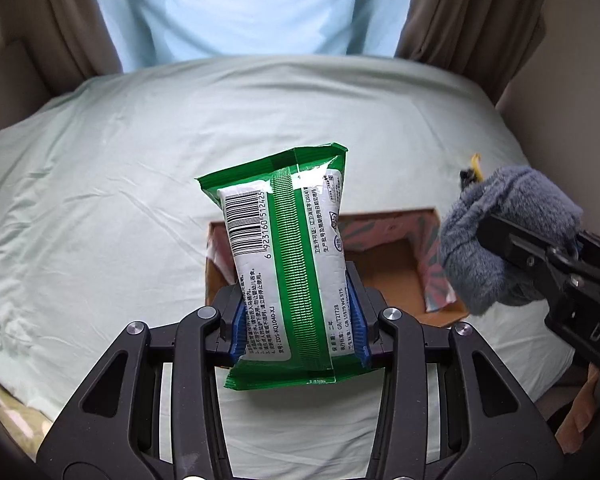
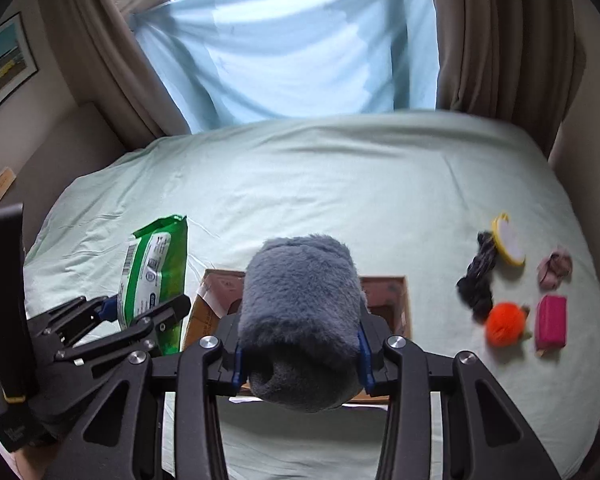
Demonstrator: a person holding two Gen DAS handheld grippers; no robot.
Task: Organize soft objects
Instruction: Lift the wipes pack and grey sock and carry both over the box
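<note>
The left tool (image 1: 298,312) is clamped on a green and white plastic pack of wipes (image 1: 284,268), held above the open brown cardboard box (image 1: 396,272) on the pale green bed (image 1: 120,184). The right tool (image 2: 300,356) is clamped on a fuzzy grey-blue rolled cloth (image 2: 300,312), also above that box.

Glossy plastic wipes pack (image 1: 286,264) between my left gripper's (image 1: 298,320) matt black fingers; fuzzy grey plush roll (image 2: 300,320) in my right gripper (image 2: 300,356); plain brown cardboard box (image 2: 404,304) beneath, on wrinkled matt cotton sheet (image 2: 340,184).

Box (image 2: 404,304) mid-bed (image 2: 340,184) — small items (image 2: 548,316) right (clustered)
</note>
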